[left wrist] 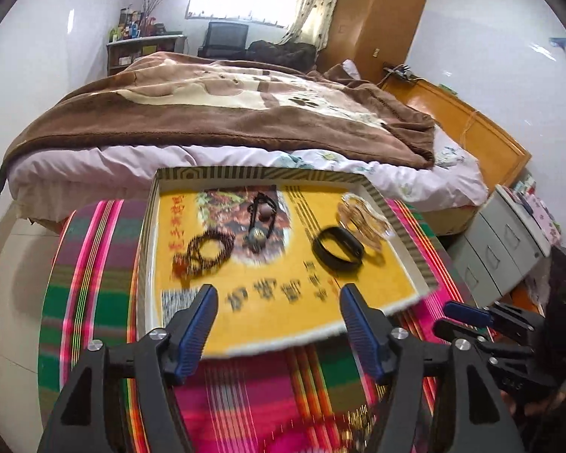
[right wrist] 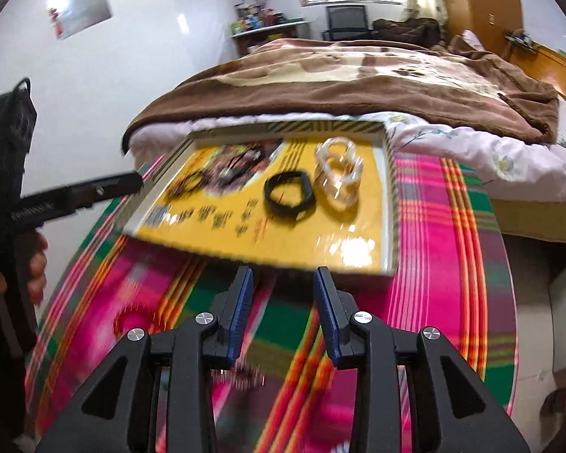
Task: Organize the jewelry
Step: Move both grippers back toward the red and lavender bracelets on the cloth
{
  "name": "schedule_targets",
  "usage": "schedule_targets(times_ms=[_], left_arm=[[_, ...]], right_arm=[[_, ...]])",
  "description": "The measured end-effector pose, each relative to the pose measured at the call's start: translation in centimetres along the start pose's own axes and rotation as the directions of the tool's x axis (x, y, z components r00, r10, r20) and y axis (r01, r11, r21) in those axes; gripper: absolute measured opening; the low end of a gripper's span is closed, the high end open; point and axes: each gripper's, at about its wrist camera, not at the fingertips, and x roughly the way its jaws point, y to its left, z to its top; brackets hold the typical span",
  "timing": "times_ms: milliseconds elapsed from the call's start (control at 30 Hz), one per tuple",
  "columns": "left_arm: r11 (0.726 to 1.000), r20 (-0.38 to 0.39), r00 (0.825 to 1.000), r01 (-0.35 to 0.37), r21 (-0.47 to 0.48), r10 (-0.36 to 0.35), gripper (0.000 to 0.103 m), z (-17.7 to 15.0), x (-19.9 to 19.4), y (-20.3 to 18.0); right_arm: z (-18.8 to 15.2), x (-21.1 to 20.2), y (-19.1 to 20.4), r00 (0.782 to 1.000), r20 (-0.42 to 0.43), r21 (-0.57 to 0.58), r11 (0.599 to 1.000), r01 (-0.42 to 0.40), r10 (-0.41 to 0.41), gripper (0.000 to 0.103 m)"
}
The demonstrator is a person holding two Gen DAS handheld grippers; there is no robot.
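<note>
Yellow tray (left wrist: 403, 287) on striped desk (left wrist: 94, 271): black bangle (left wrist: 337, 250) centre, clear bangles (left wrist: 364, 219) at 1 o'clock, dark beads (left wrist: 203, 251) at 9. Left gripper (left wrist: 279, 298) and right gripper (right wrist: 283, 283) jaws parted, empty.

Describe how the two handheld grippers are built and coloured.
Both match. The left gripper and right gripper have matte black plastic bodies with triangular cut-outs, silver round screw heads at the joints, and two fingers faced with ribbed blue pads. The right view shows white lettering, too blurred to read, on the left one's black side.
</note>
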Motion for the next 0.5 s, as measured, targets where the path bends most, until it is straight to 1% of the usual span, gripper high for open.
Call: schedule_targets(times_ms=[33, 200, 300, 400, 500], left_arm=[[1.0, 0.0, 1.0, -0.001, 0.0, 0.001, 0.07, -0.5, -0.4, 0.0], [0.999, 0.011, 0.999, 0.043, -0.019, -0.043, 0.071, -3.5, -2.4, -0.3], [0.998, 0.007, 0.999, 0.045, -0.035, -0.045, 0.071, -5.2, -3.0, -0.1], [0.996, -0.002, 0.999, 0.051, -0.07, -0.052, 0.072, -6.4, -3.3, 0.4], [0.996, -0.014, 0.999, 0.036, -0.087, -0.037, 0.072, -7.2, -3.5, 1.0]], right_arm=[[-0.5, 0.0, 0.1, 1.0, -0.01, -0.009, 1.0, -0.014, 0.014, 0.041], [-2.6, 0.4, 0.2, 0.997, -0.049, -0.029, 0.997, -0.066, 0.065, 0.041], [-3.2, 1.5, 0.2, 0.992, -0.094, -0.029, 0.996, -0.087, 0.084, 0.041], [-3.5, 2.5, 0.6, 0.988, -0.111, -0.032, 0.993, -0.115, 0.111, 0.041], [-3.8, 3.1, 0.7, 0.984, -0.128, -0.025, 0.992, -0.126, 0.122, 0.041]])
